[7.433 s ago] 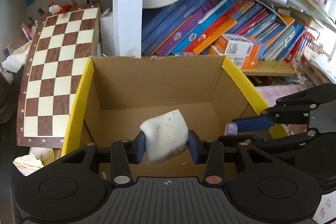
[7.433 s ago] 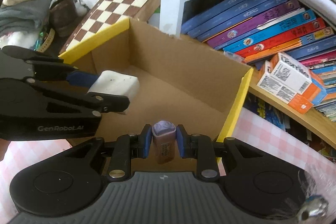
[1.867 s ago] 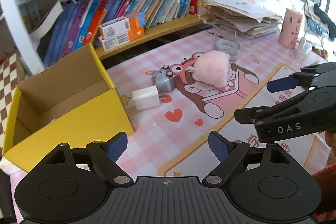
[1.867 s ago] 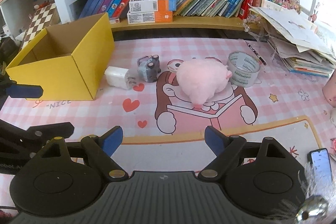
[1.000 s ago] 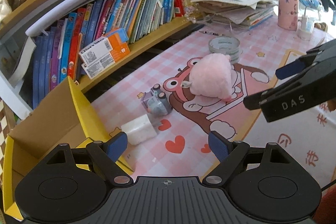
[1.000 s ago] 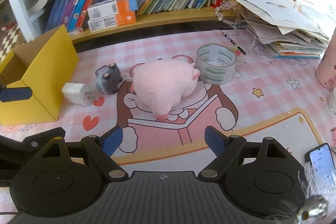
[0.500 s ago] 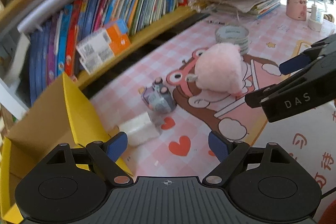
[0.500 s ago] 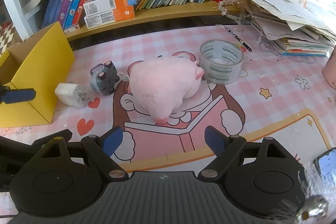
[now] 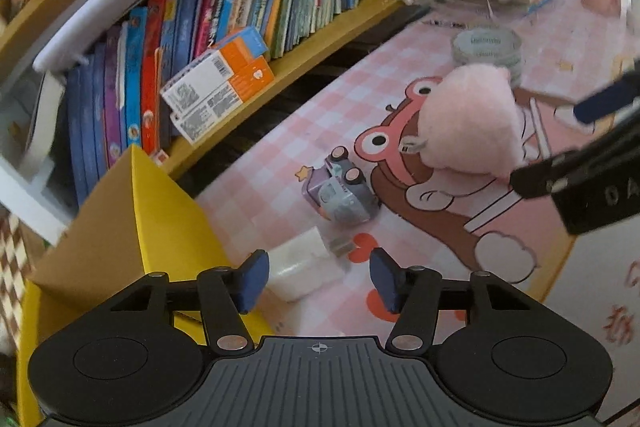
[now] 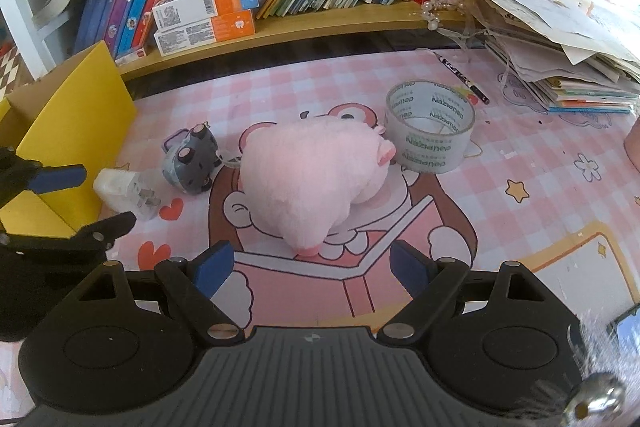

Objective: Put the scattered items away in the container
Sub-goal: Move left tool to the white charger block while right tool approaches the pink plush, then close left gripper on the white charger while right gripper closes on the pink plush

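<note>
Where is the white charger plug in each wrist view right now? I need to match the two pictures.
Left wrist view: the white charger plug lies low and centre, just ahead of the open left tool, beside the yellow box.
Right wrist view: it is at the left edge, between the yellow box and the grey toy.
Shared landmark: the pink plush.

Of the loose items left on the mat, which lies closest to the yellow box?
The white charger: it lies right by the yellow box, while the grey toy, pink plush and tape roll lie farther away.
</note>
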Demonstrator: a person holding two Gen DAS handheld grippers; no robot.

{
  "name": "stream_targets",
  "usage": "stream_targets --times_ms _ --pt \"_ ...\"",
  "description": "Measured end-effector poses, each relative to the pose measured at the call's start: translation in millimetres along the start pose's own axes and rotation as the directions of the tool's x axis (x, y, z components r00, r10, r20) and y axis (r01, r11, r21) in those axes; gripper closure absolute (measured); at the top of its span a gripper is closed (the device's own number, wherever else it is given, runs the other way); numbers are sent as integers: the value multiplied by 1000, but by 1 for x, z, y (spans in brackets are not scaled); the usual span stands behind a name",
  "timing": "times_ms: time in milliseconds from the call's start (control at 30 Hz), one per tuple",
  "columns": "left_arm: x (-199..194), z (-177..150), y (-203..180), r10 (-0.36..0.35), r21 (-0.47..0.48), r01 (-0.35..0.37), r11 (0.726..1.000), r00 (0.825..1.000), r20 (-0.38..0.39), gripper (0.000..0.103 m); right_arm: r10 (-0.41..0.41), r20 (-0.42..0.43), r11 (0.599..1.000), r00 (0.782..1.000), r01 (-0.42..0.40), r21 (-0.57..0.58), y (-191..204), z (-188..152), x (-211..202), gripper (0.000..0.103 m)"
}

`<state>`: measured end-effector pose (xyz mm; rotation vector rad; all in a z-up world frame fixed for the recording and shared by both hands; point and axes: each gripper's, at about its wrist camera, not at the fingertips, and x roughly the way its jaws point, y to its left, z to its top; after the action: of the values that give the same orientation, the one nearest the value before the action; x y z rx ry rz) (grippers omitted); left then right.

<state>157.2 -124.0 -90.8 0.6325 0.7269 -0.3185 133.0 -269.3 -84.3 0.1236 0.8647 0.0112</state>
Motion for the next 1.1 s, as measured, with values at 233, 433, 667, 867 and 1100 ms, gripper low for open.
stream_targets --times_ms 233,433,667,867,1100 --pt "8 6 -15 84 -6 -84 996 996 6 44 18 -3 1000 1000 -18 3 0 3 7 18" --pt "15 8 -18 124 -66 -123 990 992 12 43 19 -5 1000 1000 -19 11 -4 4 9 18" --pt "11 2 4 140 -197 -137 971 990 2 45 21 -11 999 1000 -21 26 -8 2 11 18" --pt "17 -5 30 23 -414 -35 910 999 -34 39 21 -12 999 1000 -21 29 -9 1 11 18" --pt "11 0 19 52 -428 -48 903 999 -2 39 23 -11 999 1000 -23 26 -9 1 11 18"
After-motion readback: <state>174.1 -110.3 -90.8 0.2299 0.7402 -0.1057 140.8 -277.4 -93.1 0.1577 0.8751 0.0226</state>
